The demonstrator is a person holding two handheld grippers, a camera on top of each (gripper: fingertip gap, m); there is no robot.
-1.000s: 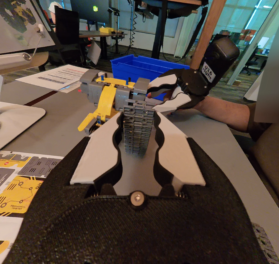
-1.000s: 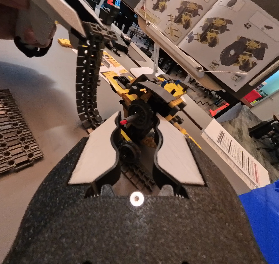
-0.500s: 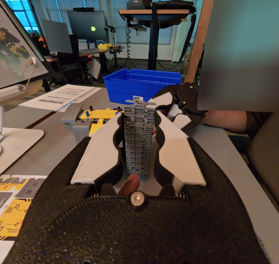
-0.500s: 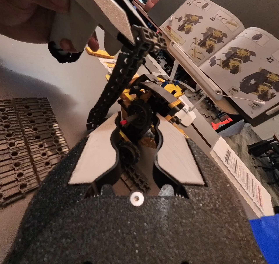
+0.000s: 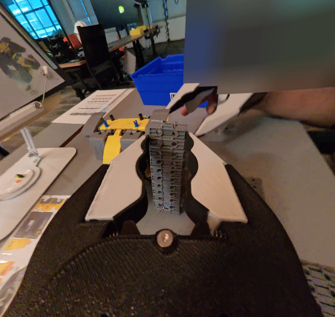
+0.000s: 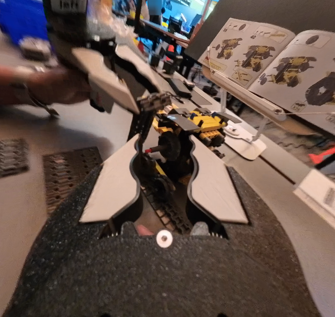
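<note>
My left gripper (image 5: 166, 136) is shut on the top end of a grey track strip (image 5: 166, 172), which hangs down between its fingers. A yellow and grey brick vehicle (image 5: 117, 127) stands just behind it on the grey table (image 5: 262, 163). In the right wrist view the left gripper (image 6: 150, 101) holds the strip (image 6: 143, 125) up beside the vehicle (image 6: 197, 121). My right gripper (image 6: 164, 137) is open, its tips on either side of the vehicle's black wheel (image 6: 169, 147). It also shows in the left wrist view (image 5: 183, 119), blurred, at the vehicle's right end.
A blue bin (image 5: 157, 79) stands behind the vehicle. An open instruction booklet (image 6: 272, 58) rests on a stand with a white base (image 5: 36, 168). More track pieces (image 6: 68, 172) lie on the table at the left. A printed sheet (image 5: 97, 103) and a sticker sheet (image 5: 32, 223) lie nearby. My two grippers' fingertips are within a few centimetres of each other.
The left gripper has lifted the strip's top end and carried it over towards the vehicle; the strip now hangs straighter. The right gripper is blurred and has shifted a little.
</note>
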